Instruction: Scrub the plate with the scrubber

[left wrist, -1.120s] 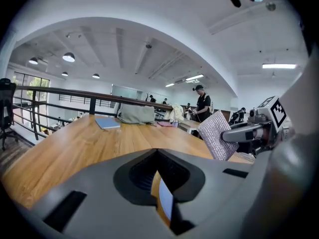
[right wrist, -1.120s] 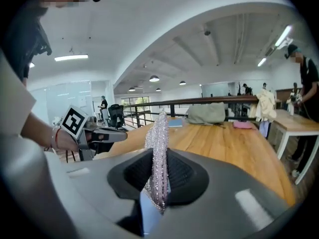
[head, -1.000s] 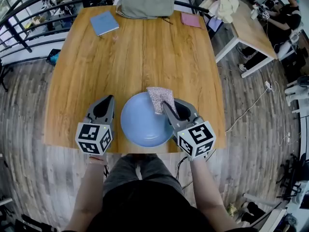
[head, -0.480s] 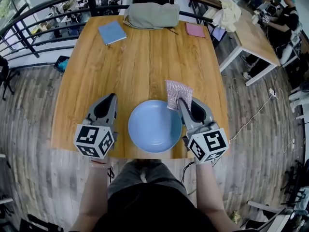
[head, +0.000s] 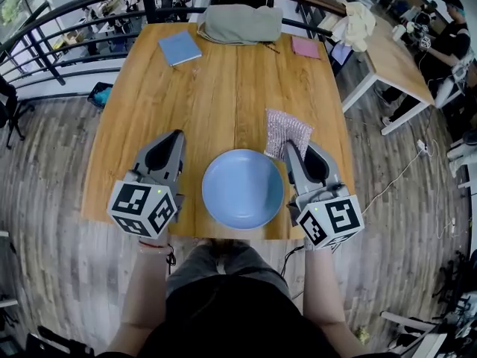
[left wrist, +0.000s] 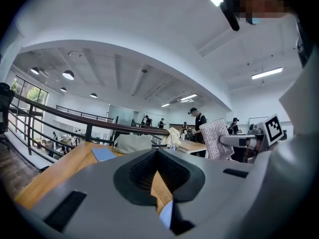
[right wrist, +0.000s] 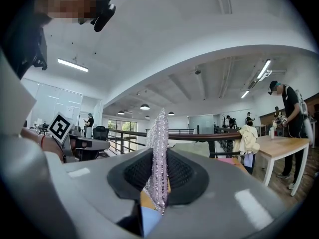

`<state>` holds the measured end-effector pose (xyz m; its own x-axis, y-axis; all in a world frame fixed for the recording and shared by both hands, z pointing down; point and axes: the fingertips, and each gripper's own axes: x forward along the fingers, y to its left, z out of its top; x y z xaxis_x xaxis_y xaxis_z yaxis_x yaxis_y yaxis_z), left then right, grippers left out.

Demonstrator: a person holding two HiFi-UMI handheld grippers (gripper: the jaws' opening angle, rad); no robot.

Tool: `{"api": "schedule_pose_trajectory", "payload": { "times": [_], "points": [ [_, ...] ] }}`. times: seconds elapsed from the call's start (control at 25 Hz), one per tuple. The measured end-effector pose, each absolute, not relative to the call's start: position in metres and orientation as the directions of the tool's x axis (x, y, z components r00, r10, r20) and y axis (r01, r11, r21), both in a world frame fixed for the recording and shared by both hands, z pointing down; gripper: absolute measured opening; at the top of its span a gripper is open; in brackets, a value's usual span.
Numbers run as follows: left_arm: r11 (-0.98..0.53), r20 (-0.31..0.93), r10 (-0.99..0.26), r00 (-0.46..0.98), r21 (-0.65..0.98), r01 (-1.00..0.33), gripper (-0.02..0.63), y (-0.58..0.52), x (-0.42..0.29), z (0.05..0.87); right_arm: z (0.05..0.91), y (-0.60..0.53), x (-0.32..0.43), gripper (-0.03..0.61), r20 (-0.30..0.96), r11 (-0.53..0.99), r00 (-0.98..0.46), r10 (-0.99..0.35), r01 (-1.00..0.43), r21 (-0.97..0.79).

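Observation:
A round blue plate point(head: 244, 188) lies on the wooden table point(head: 223, 88) near its front edge, between my two grippers. My right gripper point(head: 292, 149) is shut on a silvery mesh scrubber point(head: 286, 132), which stands up from its jaws to the right of the plate and off it. In the right gripper view the scrubber point(right wrist: 159, 153) is pinched edge-on between the black pads. My left gripper point(head: 177, 136) is shut with nothing in it, to the left of the plate. Both grippers point about level, raised above the table.
A blue notebook point(head: 179, 48), a grey-green bag point(head: 240, 22) and a pink pad point(head: 305, 47) lie at the table's far end. A black railing point(head: 67, 28) runs behind. A second table point(head: 387, 51) with a person beside it stands to the right.
Both grippers have risen. The right one has carried the scrubber from over the plate's far rim to the plate's right side. The left one stays shut and empty.

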<state>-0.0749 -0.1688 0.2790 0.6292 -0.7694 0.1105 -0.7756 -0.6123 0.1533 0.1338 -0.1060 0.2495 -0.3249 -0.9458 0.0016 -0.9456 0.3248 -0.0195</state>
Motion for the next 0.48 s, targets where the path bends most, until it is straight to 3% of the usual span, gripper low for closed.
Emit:
{"api": "schedule_pose_trajectory", "payload": {
  "times": [0.48],
  "points": [
    [-0.62, 0.09, -0.767, 0.635, 0.145, -0.771, -0.003, -0.166, -0.08, 0.268, 0.238, -0.102, 0.122, 0.072, -0.031, 0.332, -0.331, -0.943, -0.943, -0.015]
  ]
}}
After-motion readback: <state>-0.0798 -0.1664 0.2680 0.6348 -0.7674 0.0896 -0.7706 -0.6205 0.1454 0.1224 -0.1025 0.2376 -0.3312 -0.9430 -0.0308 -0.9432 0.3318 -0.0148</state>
